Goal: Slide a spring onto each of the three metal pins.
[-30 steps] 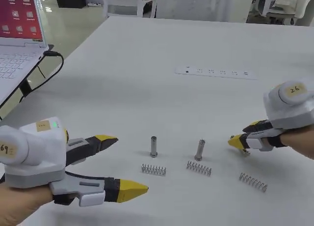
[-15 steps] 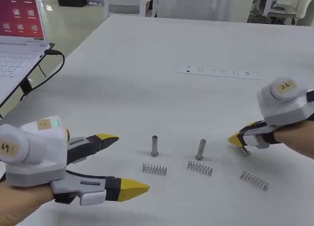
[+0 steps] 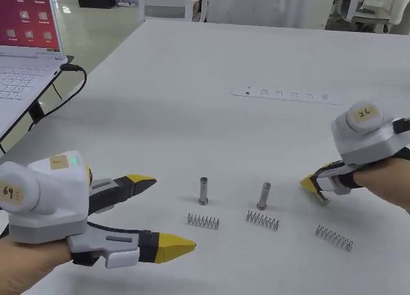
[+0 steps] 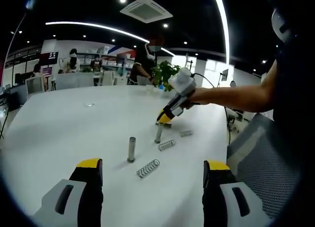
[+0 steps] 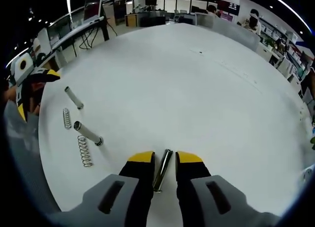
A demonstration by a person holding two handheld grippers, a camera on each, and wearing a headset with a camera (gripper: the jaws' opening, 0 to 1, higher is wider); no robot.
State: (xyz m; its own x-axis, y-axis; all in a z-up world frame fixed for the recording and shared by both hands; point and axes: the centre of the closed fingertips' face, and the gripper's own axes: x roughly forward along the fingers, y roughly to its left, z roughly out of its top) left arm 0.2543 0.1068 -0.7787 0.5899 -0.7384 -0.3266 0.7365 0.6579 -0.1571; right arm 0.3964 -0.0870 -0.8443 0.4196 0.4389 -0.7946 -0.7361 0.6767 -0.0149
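Three springs (image 3: 203,221) in a row on the table (image 3: 192,103), upright pins (image 3: 204,191) behind the left two

Left hand-held gripper (image 4: 153,165), jaws wide apart; upright pin (image 4: 131,149) and spring (image 4: 148,168) just beyond them.

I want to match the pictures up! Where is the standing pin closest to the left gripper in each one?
Head view: leftmost pin, lower middle.
Left gripper view: nearest pin, lower middle.
Right gripper view: farther standing pin, left side.
Shared landmark: the spring lying beside it.
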